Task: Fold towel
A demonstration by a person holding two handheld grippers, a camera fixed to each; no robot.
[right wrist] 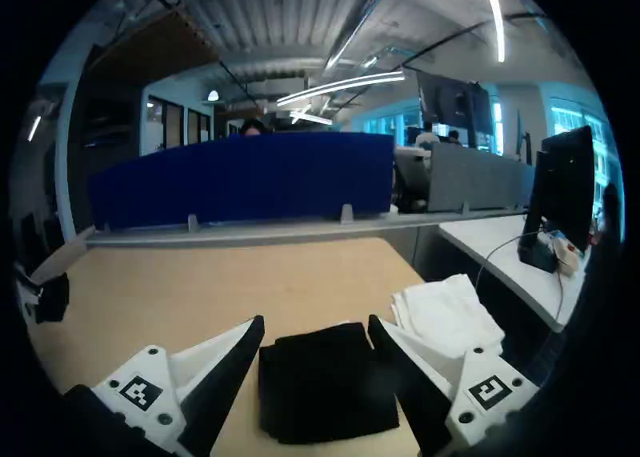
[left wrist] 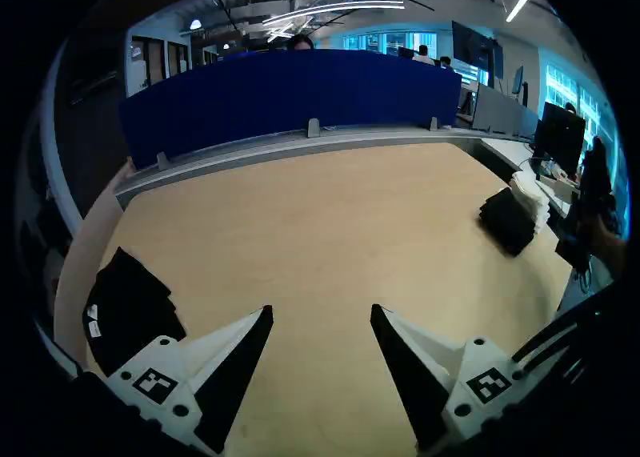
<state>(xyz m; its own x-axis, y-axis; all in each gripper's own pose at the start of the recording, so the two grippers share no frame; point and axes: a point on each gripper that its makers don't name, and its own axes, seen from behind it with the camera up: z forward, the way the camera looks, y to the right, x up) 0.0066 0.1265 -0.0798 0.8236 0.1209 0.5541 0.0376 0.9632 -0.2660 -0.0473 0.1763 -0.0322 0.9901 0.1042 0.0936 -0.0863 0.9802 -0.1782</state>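
Left gripper (left wrist: 320, 309): fingers spread wide and released, nothing between them, poised over bare tabletop. The table (left wrist: 320, 217) is light wood, with a grey rail along its far edge.

An unfolded black towel (left wrist: 128, 309) lies in a loose heap at the near-left edge of the table, just beside the left finger. It has small white tags on its near side.

Far right of the table in the left gripper view: the folded black towel (left wrist: 508, 221), with white towels (left wrist: 532, 191) stacked right behind it.

Right gripper (right wrist: 314, 321): fingers also spread and released. The folded black towel (right wrist: 328, 381) lies flat on the table (right wrist: 160, 297) in the gap between them. I cannot tell whether either finger touches it. The white towels (right wrist: 448, 313) sit just to its right, near the table corner.

A blue partition (right wrist: 240, 177) stands behind the rail. A dark monitor (right wrist: 564, 185) stands on the next desk to the right.
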